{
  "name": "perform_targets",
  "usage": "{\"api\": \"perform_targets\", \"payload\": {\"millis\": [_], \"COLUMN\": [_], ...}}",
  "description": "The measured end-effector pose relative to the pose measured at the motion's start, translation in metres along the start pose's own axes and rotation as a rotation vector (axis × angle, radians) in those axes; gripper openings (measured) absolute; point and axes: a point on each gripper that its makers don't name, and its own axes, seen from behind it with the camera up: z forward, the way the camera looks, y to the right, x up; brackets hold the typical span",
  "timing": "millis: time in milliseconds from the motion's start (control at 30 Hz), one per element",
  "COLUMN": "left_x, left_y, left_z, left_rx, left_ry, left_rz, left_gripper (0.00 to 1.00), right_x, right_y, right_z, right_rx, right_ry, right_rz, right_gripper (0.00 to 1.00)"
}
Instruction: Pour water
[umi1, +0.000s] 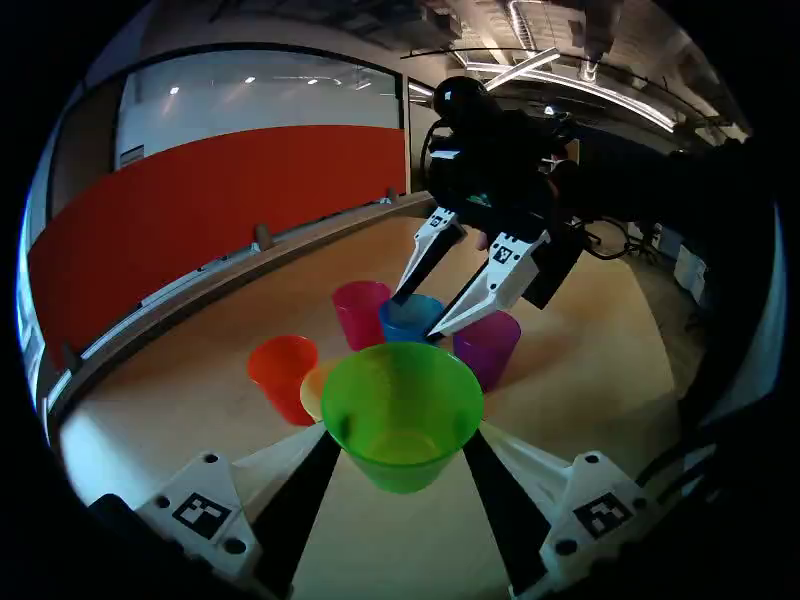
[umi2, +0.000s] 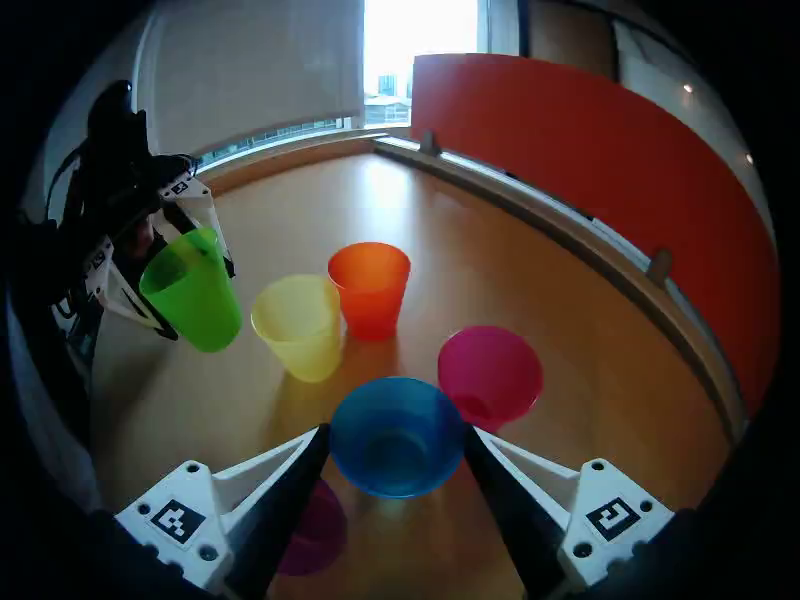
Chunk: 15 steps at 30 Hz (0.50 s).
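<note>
In the left gripper view, the left gripper (umi1: 400, 445) clamps the green cup (umi1: 402, 405) between both fingers above the wooden table (umi1: 600, 360). Beyond it, the right gripper (umi1: 416, 317) pinches the blue cup (umi1: 405, 324), amid a pink cup (umi1: 358, 310), purple cup (umi1: 488, 345), orange cup (umi1: 282, 372) and yellow cup (umi1: 314, 390). In the right gripper view, the blue cup (umi2: 398, 430) sits gripped between the right gripper's (umi2: 398, 445) fingers, and the green cup (umi2: 192, 290) hangs tilted in the left gripper (umi2: 197, 300) at left.

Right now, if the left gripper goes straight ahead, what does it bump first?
Probably the blue cup in the right gripper; the yellow cup looks nearer but lower-left. Depth is unclear.
</note>
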Motion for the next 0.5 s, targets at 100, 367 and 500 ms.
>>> {"api": "perform_targets", "payload": {"millis": [100,367,500], "left_x": [-0.0008,-0.0009,-0.0008], "left_y": [-0.0003,-0.0013,-0.0016], "left_z": [0.0001,-0.0002,0.0], "left_rx": [0.001,0.002,0.002], "left_ry": [-0.001,0.0,0.001], "left_rz": [0.0,0.001,0.002], "left_gripper": [0.81,0.81,0.82], "right_x": [-0.0011,-0.0037,-0.0056], "right_y": [0.0001,0.0008,0.0007], "right_z": [0.0024,0.0056,0.0066], "right_rx": [-0.003,-0.009,-0.012], "right_ry": [-0.011,-0.028,-0.035], "right_rz": [0.001,-0.006,-0.016], "right_gripper": [1.0,1.0,1.0]}}
